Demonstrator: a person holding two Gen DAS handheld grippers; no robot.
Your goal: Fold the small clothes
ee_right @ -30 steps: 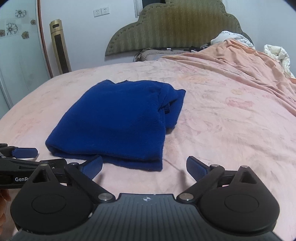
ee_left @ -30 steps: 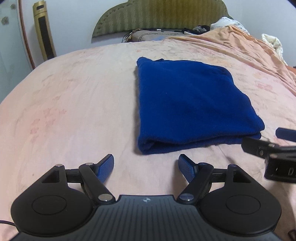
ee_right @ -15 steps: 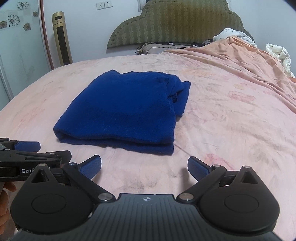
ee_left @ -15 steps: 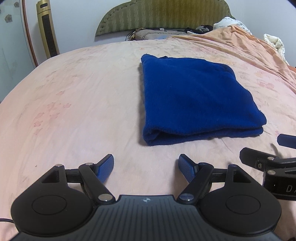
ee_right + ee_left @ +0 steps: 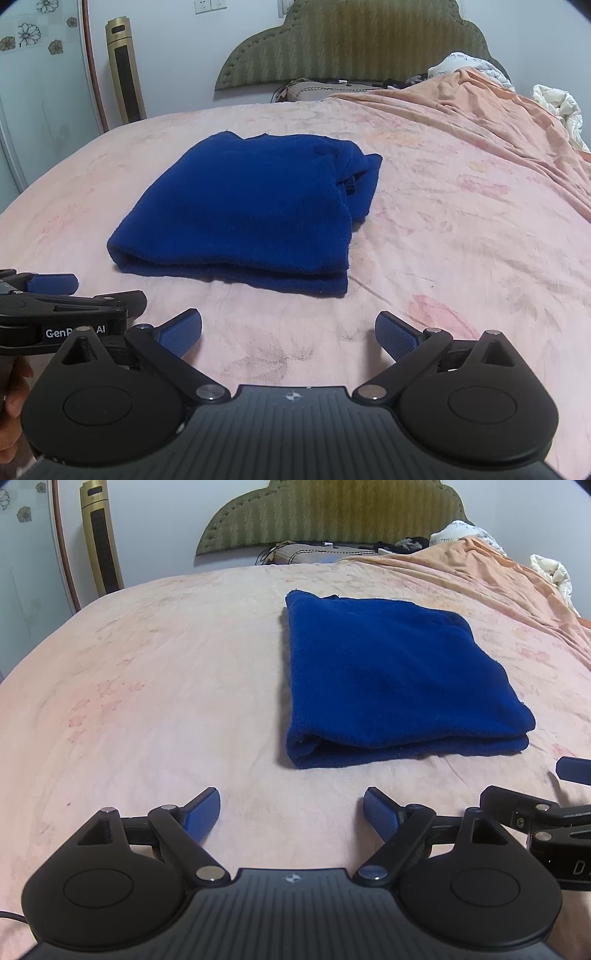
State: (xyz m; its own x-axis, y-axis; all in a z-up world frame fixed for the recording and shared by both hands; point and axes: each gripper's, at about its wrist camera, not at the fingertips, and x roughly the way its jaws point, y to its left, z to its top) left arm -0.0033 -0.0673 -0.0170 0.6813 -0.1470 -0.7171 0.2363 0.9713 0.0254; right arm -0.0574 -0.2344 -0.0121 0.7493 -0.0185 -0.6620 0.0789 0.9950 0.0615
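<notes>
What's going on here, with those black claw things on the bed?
A person holds a two-finger gripper in each hand, folding small clothes. The blue garment lies folded flat on the pink bedsheet. The left gripper and right gripper are both open, holding nothing, and hover short of the garment's near edge, not touching it.

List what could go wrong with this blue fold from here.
1. The blue garment lies folded, but loose layers bunch out at its right side; they may spread if nudged.
2. Both the left gripper and the right gripper are open and apart from it; a careless regrasp could pull open the stacked near edge.
</notes>
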